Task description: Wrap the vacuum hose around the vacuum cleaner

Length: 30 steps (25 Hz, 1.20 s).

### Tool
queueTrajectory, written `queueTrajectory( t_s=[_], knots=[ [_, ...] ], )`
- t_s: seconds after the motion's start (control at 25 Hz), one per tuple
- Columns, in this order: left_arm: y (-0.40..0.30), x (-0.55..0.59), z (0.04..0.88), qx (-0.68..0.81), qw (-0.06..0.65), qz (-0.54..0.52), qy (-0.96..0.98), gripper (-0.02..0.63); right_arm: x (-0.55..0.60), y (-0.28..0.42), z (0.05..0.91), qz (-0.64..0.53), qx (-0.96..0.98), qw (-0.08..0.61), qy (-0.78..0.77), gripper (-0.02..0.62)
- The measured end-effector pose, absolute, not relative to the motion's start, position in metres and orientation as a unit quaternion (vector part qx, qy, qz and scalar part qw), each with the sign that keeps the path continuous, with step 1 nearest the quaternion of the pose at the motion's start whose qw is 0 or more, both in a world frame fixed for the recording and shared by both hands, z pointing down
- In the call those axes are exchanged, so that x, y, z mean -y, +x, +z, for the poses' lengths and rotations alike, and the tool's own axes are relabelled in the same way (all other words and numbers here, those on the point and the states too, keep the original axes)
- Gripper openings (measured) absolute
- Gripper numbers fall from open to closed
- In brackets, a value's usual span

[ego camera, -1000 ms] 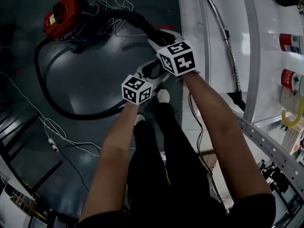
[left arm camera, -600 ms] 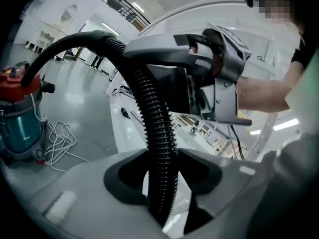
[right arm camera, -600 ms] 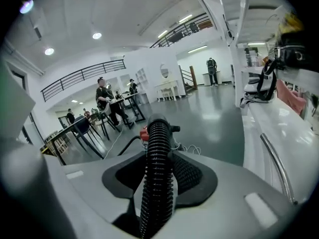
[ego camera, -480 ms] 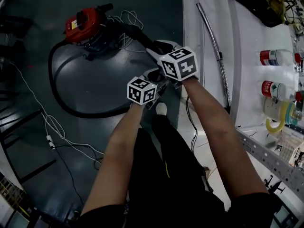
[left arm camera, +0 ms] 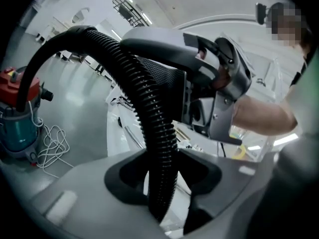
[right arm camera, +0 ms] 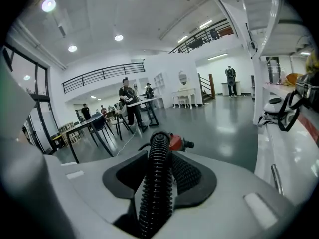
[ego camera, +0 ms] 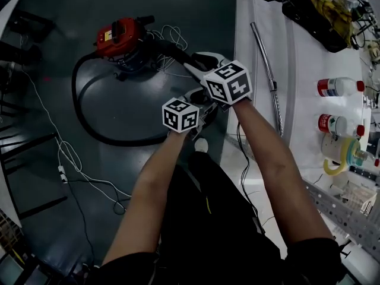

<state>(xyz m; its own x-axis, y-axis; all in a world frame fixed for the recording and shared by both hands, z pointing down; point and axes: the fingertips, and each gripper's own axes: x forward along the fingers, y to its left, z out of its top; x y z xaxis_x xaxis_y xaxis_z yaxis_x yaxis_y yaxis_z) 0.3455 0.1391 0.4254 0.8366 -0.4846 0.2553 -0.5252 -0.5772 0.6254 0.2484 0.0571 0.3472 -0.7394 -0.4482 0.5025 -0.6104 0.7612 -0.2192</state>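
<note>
The vacuum cleaner [ego camera: 122, 31], red on top with a teal body, stands on the dark floor at the upper left. Its black ribbed hose [ego camera: 83, 111] loops wide over the floor and rises to both grippers. My left gripper [ego camera: 198, 98] is shut on the hose [left arm camera: 149, 118], which runs up out of its jaws [left arm camera: 162, 166] and arches toward the vacuum [left arm camera: 17, 113]. Just beyond, my right gripper [ego camera: 200, 61] grips the hose [right arm camera: 158, 183]. Its jaws [right arm camera: 160, 176] are closing, with the hose pressed between the pads, and the vacuum's red top [right arm camera: 175, 142] shows behind.
A white cable bundle [ego camera: 169, 37] lies by the vacuum, and a thin white cord [ego camera: 59, 159] trails across the floor. The white table [ego camera: 297, 117] at right carries a metal tube [ego camera: 267, 76], bottles [ego camera: 335, 86] and a black bag [ego camera: 320, 16]. Dark furniture legs [ego camera: 24, 147] stand at left.
The head view has shifted, so the vacuum and the table things now sit lower in it. Both grippers stay together on the hose.
</note>
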Motion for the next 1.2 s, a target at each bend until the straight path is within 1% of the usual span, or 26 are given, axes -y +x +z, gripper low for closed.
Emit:
queueTrajectory(
  t_s=[0.08, 0.24, 0.36, 0.6, 0.68, 0.92, 1.2],
  knots=[
    [0.344, -0.131, 0.416, 0.288, 0.357, 0.027, 0.888, 0.178, -0.051, 0.247, 0.337, 0.191, 0.916, 0.206, 0.287, 0.153],
    [0.340, -0.117, 0.399, 0.291, 0.341, 0.039, 0.893, 0.178, -0.038, 0.249, 0.321, 0.200, 0.921, 0.187, 0.277, 0.198],
    [0.332, -0.110, 0.392, 0.297, 0.329, 0.054, 0.895, 0.178, -0.032, 0.246, 0.308, 0.194, 0.927, 0.176, 0.269, 0.204],
    [0.308, -0.095, 0.365, 0.317, 0.315, 0.052, 0.893, 0.178, -0.023, 0.231, 0.279, 0.191, 0.936, 0.152, 0.254, 0.247],
    [0.295, -0.091, 0.358, 0.326, 0.317, 0.045, 0.889, 0.178, -0.023, 0.226, 0.273, 0.190, 0.936, 0.150, 0.255, 0.251],
    [0.236, -0.073, 0.333, 0.358, 0.318, 0.014, 0.878, 0.178, -0.015, 0.223, 0.266, 0.202, 0.922, 0.144, 0.298, 0.212],
    [0.179, -0.062, 0.307, 0.369, 0.306, 0.009, 0.878, 0.179, -0.022, 0.181, 0.266, 0.209, 0.920, 0.151, 0.296, 0.212]
  ],
)
